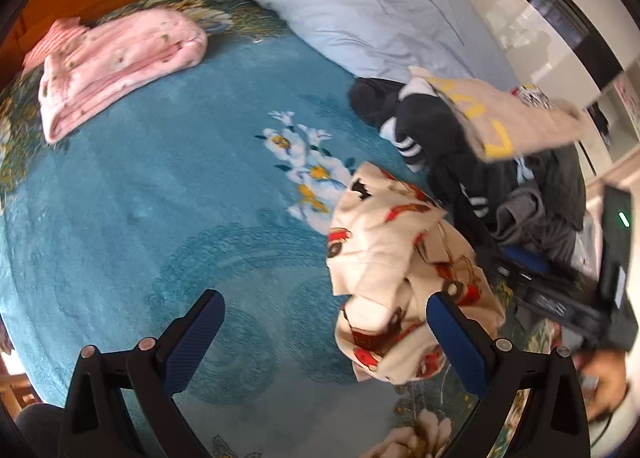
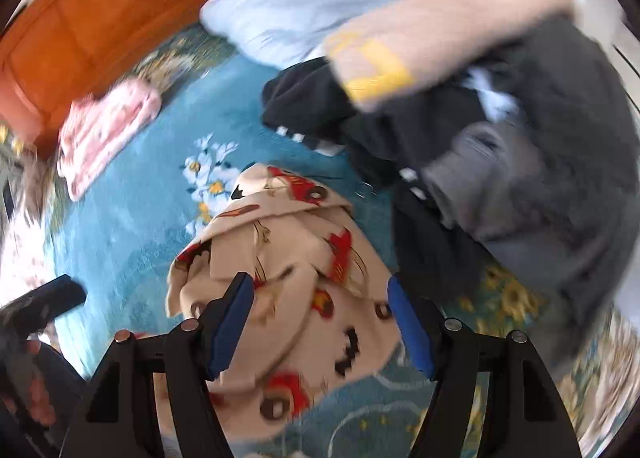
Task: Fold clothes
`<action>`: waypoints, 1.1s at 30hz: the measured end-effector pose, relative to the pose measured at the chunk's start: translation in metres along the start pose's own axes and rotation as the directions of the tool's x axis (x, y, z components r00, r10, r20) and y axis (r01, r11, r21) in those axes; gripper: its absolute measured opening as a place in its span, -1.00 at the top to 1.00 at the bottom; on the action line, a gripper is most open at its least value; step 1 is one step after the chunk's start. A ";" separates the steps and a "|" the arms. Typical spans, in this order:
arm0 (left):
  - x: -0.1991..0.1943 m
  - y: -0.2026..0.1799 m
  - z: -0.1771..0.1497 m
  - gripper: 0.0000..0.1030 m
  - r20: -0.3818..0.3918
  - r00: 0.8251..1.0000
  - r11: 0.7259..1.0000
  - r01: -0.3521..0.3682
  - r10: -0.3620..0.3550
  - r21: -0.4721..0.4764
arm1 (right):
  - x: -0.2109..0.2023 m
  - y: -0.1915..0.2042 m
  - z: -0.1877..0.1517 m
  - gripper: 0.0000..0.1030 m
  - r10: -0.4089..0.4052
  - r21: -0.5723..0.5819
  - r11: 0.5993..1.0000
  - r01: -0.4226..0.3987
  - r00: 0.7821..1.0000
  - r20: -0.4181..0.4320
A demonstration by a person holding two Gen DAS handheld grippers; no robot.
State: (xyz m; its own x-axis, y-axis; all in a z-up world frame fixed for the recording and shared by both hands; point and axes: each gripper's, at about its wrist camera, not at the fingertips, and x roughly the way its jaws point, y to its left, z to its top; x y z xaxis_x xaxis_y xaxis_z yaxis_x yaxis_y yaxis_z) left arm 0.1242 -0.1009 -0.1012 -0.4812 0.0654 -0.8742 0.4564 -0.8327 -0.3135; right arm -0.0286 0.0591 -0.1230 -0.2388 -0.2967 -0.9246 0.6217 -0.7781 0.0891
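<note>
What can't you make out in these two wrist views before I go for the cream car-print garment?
- Car-print garment: its type and edges, bunched; lower part hidden behind the right gripper, right wrist view blurred.
- Dark clothes pile: the number of pieces, overlapping under the beige garment.
- Left gripper: whether its pad touches the cloth, cloth behind it.
- Person's hand: blurred at the left wrist view's edge.

I'm seeing the printed garment (image 2: 288, 258) lying crumpled on the bedspread (image 1: 140, 198), clothes pile (image 1: 500, 146) at two o'clock, folded blanket (image 1: 116, 58) at ten.
</note>
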 end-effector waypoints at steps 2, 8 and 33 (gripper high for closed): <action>-0.002 -0.003 -0.004 -0.98 0.000 1.000 1.000 0.001 -0.001 0.009 | 0.017 0.013 0.010 -0.37 0.005 -0.113 0.993 -0.010 0.999 -0.046; -0.006 0.009 -0.010 -0.98 -0.001 1.000 0.999 0.001 -0.001 -0.046 | 0.045 0.068 0.024 -0.22 -0.055 -0.444 0.896 0.020 0.996 -0.067; 0.016 0.022 -0.012 -0.97 -0.124 0.977 0.980 0.161 -0.175 -0.114 | -0.241 -0.060 0.017 0.91 -0.059 0.258 0.963 -0.085 0.862 0.504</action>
State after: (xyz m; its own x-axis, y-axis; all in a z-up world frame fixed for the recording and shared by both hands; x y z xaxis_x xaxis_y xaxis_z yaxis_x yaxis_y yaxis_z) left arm 0.1352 -0.1119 -0.1265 -0.4571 0.2778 -0.8449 0.4553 -0.7430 -0.4906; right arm -0.0216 0.1677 0.1005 -0.6186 -0.4886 -0.6153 0.4264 -0.8665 0.2594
